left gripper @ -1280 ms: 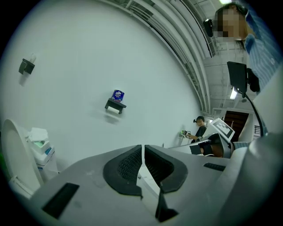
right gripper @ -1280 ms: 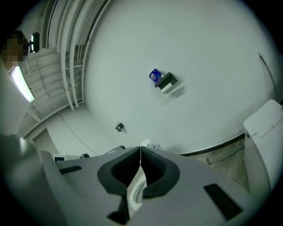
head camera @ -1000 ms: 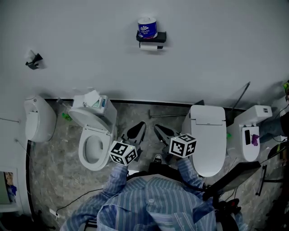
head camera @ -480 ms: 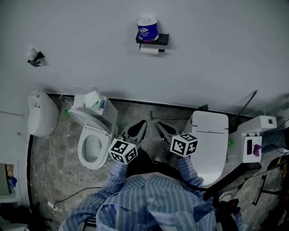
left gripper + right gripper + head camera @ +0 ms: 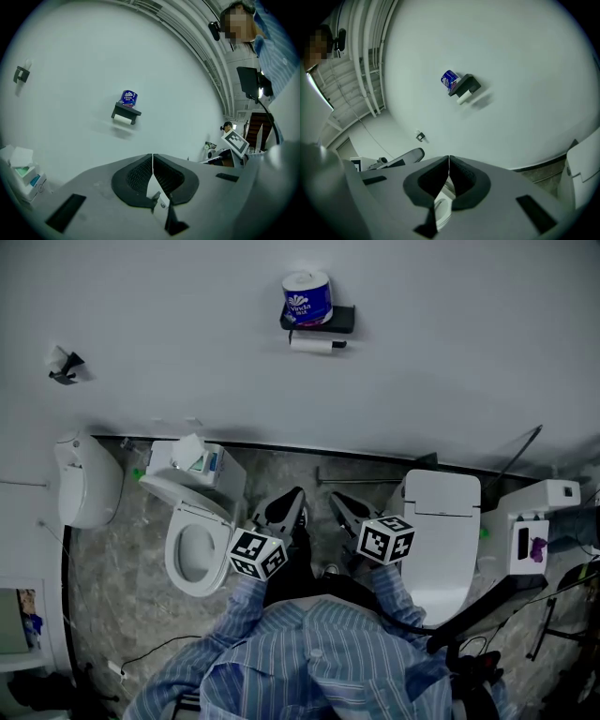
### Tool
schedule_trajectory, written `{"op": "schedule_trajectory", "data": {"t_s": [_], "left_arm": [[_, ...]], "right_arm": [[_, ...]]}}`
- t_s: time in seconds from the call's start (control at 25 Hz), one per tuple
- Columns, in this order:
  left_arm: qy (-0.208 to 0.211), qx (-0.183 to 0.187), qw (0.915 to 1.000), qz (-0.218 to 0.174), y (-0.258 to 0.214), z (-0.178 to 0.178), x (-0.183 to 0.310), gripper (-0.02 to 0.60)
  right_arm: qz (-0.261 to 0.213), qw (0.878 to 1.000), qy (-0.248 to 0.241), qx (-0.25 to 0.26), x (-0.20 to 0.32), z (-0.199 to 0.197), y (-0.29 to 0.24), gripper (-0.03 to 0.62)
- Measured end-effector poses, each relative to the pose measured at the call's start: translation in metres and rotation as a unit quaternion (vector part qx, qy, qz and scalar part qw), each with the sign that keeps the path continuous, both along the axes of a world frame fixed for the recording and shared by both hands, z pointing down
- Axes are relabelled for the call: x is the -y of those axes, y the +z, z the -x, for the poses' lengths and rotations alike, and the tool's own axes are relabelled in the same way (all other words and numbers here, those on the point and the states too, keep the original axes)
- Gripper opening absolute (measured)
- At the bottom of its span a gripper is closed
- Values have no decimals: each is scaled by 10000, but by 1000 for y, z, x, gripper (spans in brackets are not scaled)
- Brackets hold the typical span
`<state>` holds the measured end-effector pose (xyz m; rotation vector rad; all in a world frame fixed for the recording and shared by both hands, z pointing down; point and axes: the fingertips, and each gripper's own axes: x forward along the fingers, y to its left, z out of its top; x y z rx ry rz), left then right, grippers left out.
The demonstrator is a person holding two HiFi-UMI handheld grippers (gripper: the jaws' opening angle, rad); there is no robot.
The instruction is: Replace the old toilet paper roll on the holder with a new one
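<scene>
A black wall holder [image 5: 319, 320] carries a new blue-wrapped roll [image 5: 307, 298] on its shelf, and a thin, nearly used-up white roll [image 5: 317, 344] hangs beneath it. My left gripper [image 5: 296, 494] and right gripper [image 5: 334, 496] are held side by side low over the floor, well short of the wall, both shut and empty. In the left gripper view the wrapped roll [image 5: 128, 98] and holder [image 5: 125, 112] lie far beyond the shut jaws of that gripper [image 5: 152, 155]. The right gripper view shows the wrapped roll [image 5: 450, 79], the old roll [image 5: 464, 97] and its own gripper [image 5: 449, 158] shut.
An open toilet [image 5: 197, 549] with a tissue box [image 5: 192, 454] on its tank stands at the left, and a closed toilet [image 5: 441, 531] at the right. A white wall fixture [image 5: 84, 479] sits further left. A small hook [image 5: 64, 367] is on the wall, and a rod [image 5: 361, 472] lies along its foot.
Both grippers have moved a little forward toward the wall, staying shut. The holder and rolls sit slightly closer in the head view.
</scene>
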<state>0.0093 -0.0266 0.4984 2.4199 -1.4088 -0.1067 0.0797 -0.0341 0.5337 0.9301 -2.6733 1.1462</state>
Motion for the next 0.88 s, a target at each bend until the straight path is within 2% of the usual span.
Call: {"op": "schedule_trajectory", "data": {"t_s": [0.32,0.48,0.6,0.88], "left_arm": [[255,-107,9995,-134,-8,29,86,6],[417,-368,9983,-189,-20,49,134,6],[554,-542,9969,-145,-22,59,162,6],[1025,-697,9923,83,-18,70,218,8]], "right_arm": [[-241,9985,486,-90,81,20,-13,5],[-374,9963,746,-180,124,35,-23,5],[-403,9950,888,-227,150,44,-26,5],[-287,9918,1193,-352,192,57,-18,5]]}}
